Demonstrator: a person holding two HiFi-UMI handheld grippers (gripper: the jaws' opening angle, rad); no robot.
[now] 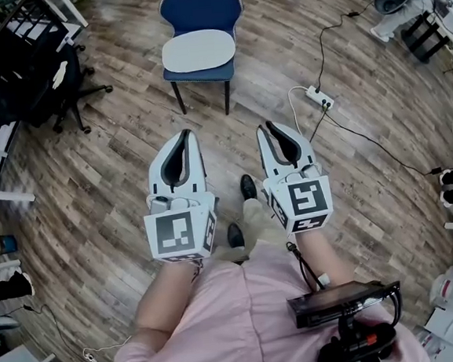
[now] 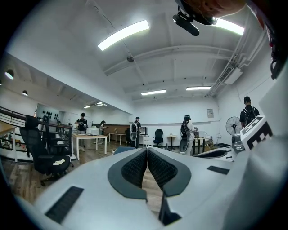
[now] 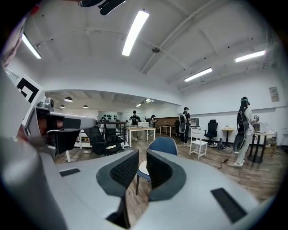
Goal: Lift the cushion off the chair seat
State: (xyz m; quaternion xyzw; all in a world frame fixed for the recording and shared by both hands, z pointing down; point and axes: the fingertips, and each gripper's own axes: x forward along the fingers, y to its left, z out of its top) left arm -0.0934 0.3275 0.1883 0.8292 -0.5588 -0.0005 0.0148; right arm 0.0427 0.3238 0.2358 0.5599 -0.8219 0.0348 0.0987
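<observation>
A blue chair (image 1: 199, 5) stands on the wood floor ahead of me, with a pale oval cushion (image 1: 198, 50) lying flat on its seat. Both grippers hover well short of it, about waist high. My left gripper (image 1: 184, 135) is shut with its tips touching and nothing between them; in the left gripper view (image 2: 146, 150) only the chair's blue top (image 2: 121, 149) peeks over one jaw. My right gripper (image 1: 270, 126) holds nothing, with just a narrow slit between its jaws. Through the slit in the right gripper view (image 3: 142, 155) the cushion (image 3: 142, 168) shows below the chair back (image 3: 163, 146).
A black office chair (image 1: 40, 74) stands at the far left. A white power strip (image 1: 319, 97) with trailing cables lies on the floor to the right. My shoes (image 1: 247, 186) are below the grippers. Several people and tables (image 2: 90, 137) are far across the room.
</observation>
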